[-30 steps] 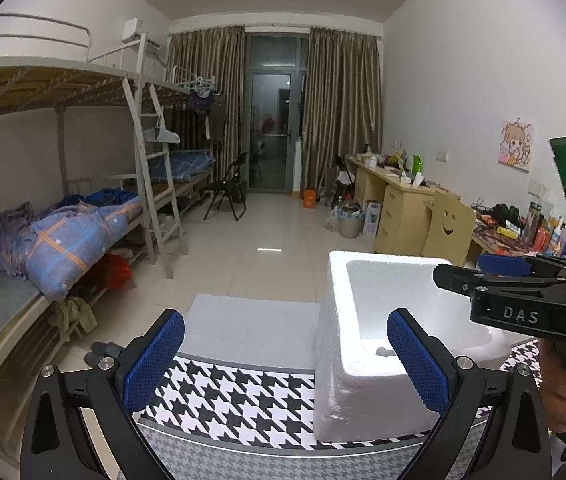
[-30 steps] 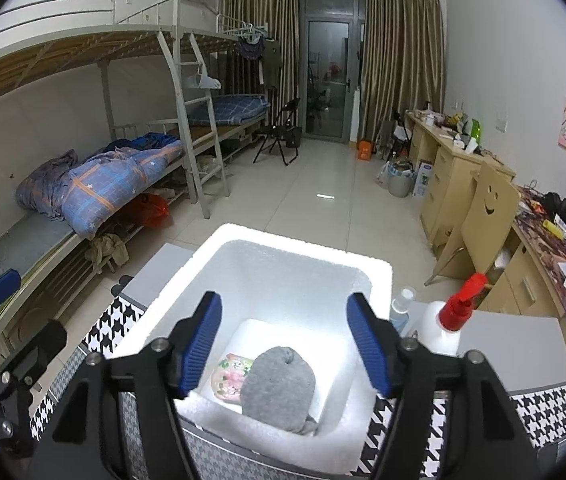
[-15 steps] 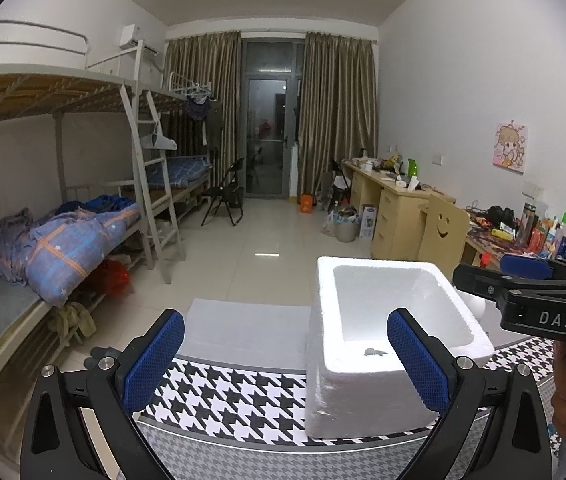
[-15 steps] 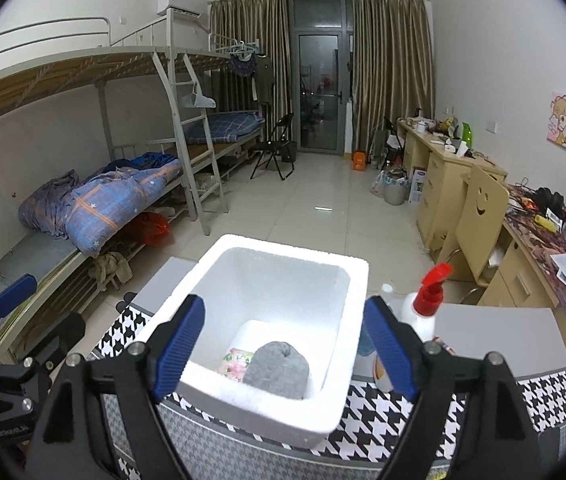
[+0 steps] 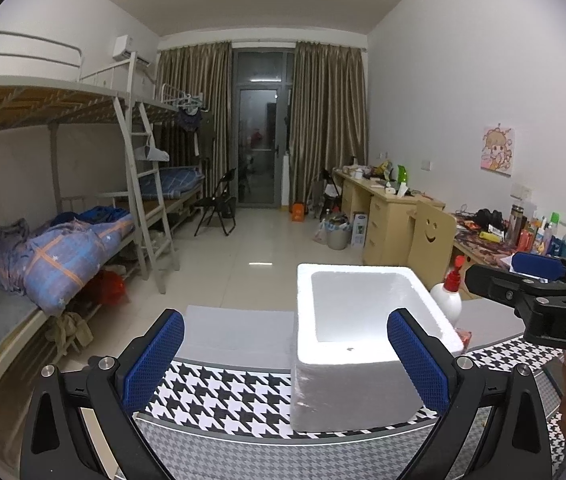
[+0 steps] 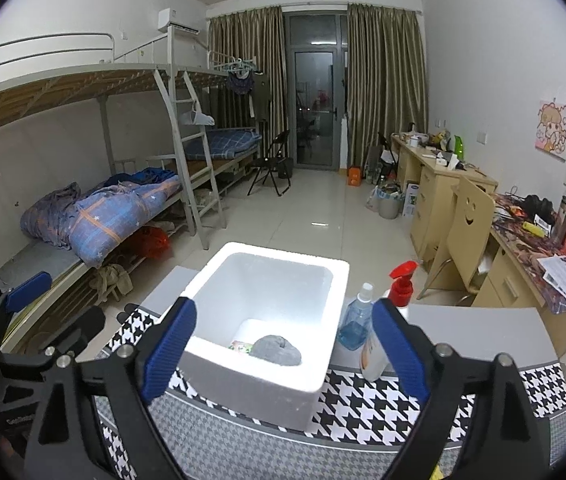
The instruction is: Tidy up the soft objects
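Note:
A white foam box (image 6: 267, 320) stands on the houndstooth table cloth (image 6: 383, 404). Inside it lie a grey soft bundle (image 6: 277, 350) and a colourful soft item (image 6: 241, 347). In the left wrist view the foam box (image 5: 363, 344) is right of centre and its contents are hidden. My right gripper (image 6: 283, 352) is open and empty, held back from and above the box. My left gripper (image 5: 283, 360) is open and empty, left of the box. The right gripper also shows in the left wrist view (image 5: 539, 280).
A white spray bottle with a red trigger (image 6: 387, 332) and a clear bottle of blue liquid (image 6: 355, 324) stand right of the box. A flat grey board (image 5: 239, 336) lies behind the cloth. Bunk beds (image 5: 55, 248) are on the left, desks (image 5: 395, 216) on the right.
Both grippers have pulled back and up from the foam box, which now looks smaller. The right gripper has left the box opening. The soft items stay inside.

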### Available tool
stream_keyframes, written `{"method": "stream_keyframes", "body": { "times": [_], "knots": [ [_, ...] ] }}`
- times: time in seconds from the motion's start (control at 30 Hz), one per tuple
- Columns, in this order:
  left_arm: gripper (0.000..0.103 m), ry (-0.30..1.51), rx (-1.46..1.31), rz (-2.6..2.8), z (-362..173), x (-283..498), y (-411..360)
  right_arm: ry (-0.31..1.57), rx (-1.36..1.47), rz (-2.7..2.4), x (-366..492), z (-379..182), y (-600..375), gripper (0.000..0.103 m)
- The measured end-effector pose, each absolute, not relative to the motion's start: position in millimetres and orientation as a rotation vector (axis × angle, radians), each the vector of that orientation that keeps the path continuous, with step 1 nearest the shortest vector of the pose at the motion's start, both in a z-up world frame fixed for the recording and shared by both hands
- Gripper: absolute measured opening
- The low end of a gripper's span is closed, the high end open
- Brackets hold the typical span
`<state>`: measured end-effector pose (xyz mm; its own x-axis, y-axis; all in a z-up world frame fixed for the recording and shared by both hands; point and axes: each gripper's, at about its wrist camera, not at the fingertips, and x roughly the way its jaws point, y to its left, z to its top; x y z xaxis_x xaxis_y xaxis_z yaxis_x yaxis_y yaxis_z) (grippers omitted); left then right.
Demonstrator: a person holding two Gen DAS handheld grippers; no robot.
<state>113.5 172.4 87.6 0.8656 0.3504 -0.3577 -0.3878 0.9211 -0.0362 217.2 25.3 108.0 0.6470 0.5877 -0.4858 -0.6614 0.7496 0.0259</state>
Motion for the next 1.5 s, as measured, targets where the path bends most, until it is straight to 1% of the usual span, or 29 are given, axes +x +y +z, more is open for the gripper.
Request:
{"method": "stream_keyframes", "body": {
  "times": [0.87, 1.5],
  "knots": [
    [0.102, 0.316, -0.100, 0.320, 95, 87, 138, 0.429, -0.155, 0.708, 178, 115, -18, 0.092],
    [0.102, 0.312, -0.097, 0.268, 90, 77, 110, 0.407, -0.147, 0.690, 152, 107, -48, 0.092]
  ]
}}
